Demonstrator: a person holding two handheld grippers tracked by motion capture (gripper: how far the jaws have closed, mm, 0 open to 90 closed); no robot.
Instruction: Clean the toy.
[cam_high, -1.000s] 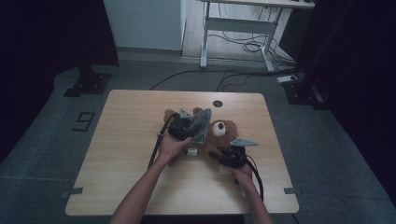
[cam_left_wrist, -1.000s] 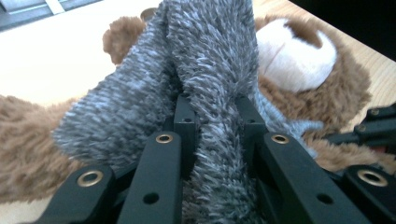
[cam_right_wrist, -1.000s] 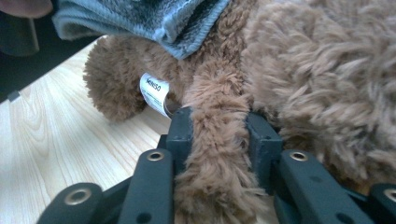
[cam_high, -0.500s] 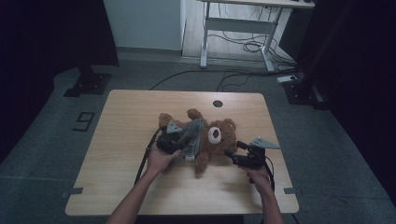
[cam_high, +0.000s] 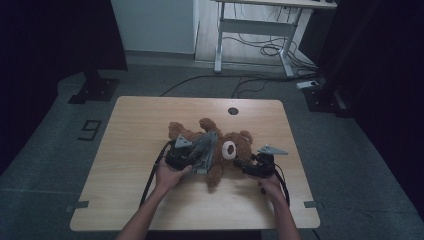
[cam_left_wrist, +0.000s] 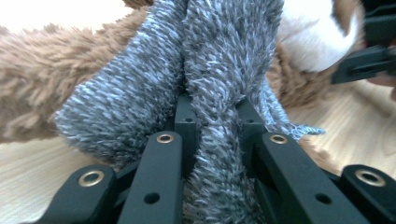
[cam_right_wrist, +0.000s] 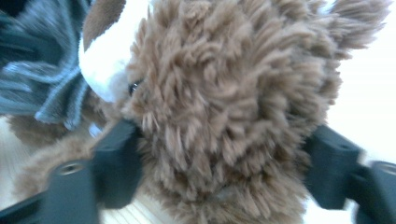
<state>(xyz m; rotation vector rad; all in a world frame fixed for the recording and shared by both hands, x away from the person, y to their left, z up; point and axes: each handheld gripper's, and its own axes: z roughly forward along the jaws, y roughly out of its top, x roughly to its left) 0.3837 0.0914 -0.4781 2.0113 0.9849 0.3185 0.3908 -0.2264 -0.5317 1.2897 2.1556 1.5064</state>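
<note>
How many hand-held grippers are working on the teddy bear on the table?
2. The left hand-held gripper is clamped on the grey knitted garment around the teddy bear; the right hand-held gripper has its jaws around the bear's head.

Teddy bear (cam_high: 227, 150) lies mid-table (cam_high: 140, 120), head toward right. Knit garment (cam_high: 204, 150) on its body, left of head. Left gripper (cam_high: 186, 155) at garment; right gripper (cam_high: 240, 164) around head, probably touching.
</note>
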